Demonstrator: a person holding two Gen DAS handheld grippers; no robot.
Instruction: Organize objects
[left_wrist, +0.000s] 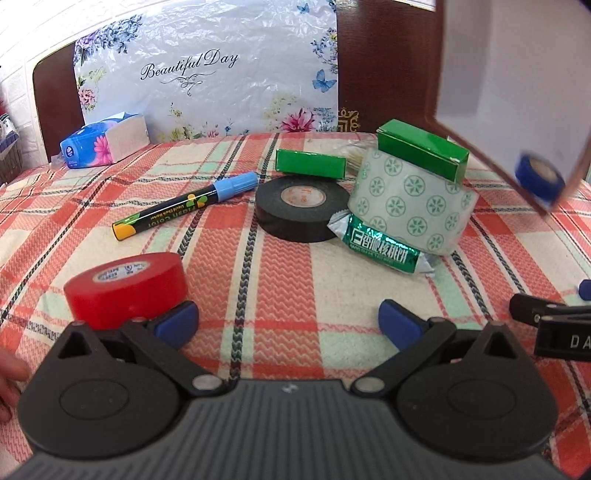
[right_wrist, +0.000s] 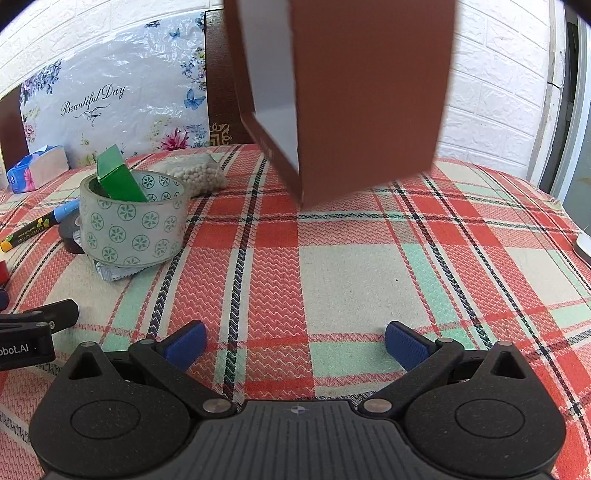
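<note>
A: How are the two grippers sitting?

B: The left gripper (left_wrist: 288, 321) is hovering low over the plaid tablecloth (left_wrist: 295, 273), its blue pads spread wide and gripping nothing. The red tape roll (left_wrist: 125, 290) is lying just beside its left pad. The right gripper (right_wrist: 295, 345) is likewise gaping wide over bare cloth, empty. A bit of a hand (left_wrist: 9, 384) is showing at the left wrist view's edge.

A: And the brown box?

B: The brown box (right_wrist: 354, 99) is hanging tilted in the air above the cloth, blurred, its white inside facing the left camera. A small blue tape roll (left_wrist: 539, 179) is showing at its open mouth, also blurred; whether it is touching the box I cannot tell.

A: The rest?

B: The patterned tape roll (left_wrist: 413, 199) is resting on a green foil packet (left_wrist: 384, 247), with a green carton (left_wrist: 421, 151) leaning across its top. The black tape roll (left_wrist: 301, 208) is lying flat beside it, a second green carton (left_wrist: 310, 164) behind, and the marker (left_wrist: 184, 205) off to the left.
</note>
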